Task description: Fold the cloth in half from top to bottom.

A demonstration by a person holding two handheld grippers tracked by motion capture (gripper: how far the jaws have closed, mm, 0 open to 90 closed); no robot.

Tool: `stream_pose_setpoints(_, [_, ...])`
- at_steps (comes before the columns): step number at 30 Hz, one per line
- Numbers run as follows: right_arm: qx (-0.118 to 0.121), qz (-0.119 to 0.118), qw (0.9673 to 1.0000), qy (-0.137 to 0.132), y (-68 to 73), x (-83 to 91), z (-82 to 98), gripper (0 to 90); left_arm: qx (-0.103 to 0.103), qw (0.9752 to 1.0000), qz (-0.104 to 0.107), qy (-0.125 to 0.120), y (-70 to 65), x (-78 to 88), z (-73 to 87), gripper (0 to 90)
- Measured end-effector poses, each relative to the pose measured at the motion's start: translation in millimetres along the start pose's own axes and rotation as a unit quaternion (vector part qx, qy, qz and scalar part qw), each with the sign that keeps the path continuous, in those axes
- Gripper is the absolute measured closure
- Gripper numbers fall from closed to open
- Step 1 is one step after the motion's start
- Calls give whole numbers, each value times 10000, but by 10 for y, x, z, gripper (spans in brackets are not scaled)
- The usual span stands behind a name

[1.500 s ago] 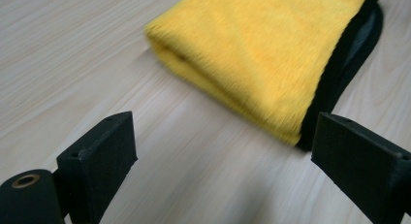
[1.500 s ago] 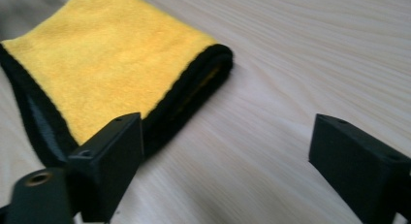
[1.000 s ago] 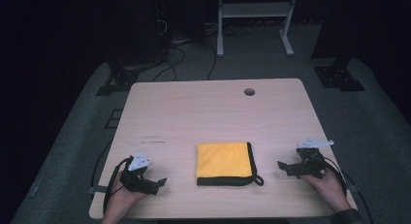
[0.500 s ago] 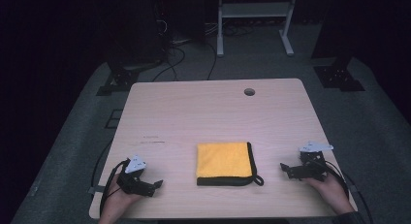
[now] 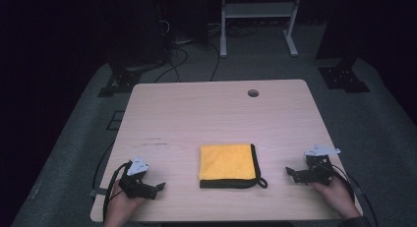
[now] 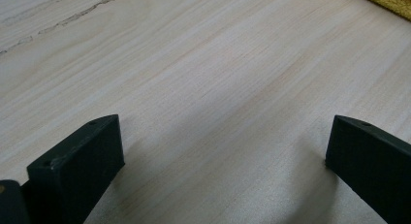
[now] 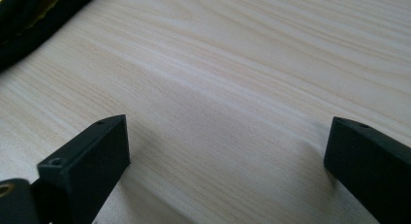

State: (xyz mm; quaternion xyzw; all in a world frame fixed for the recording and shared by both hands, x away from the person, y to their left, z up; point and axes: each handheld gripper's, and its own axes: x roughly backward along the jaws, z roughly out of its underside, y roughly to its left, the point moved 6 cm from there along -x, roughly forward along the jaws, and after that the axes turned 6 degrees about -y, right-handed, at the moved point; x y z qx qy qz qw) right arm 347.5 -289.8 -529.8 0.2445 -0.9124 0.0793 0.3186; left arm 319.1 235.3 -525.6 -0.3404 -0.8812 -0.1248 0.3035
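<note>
Yellow cloth (image 5: pixel 227 161), folded, black-edged, lay flat on the wooden counter (image 5: pixel 211 114) near its front edge.
Left hand-held gripper (image 5: pixel 156 187) and right hand-held gripper (image 5: pixel 291 173) rested low on the counter either side of the cloth, apart from it, jaws spread wide, holding nothing.

The cloth (image 5: pixel 227 161) is bright yellow-orange with a black border and a small black loop at its near right corner. The tabletop (image 5: pixel 206 114) is pale wood with fine lengthwise grain and a few faint grey scuffs toward its left edge. Both grippers, left (image 5: pixel 155 187) and right (image 5: pixel 292 173), are black, each topped by a light grey plate; their jaws are matte black. The floor (image 5: pixel 388 138) is dull grey.
</note>
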Motion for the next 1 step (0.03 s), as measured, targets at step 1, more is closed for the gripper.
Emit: stream_pose_setpoints(1, [-1, 1, 10000, 1, 0, 0, 0, 15, 0, 10000, -2, -11, 0, -2, 0, 0])
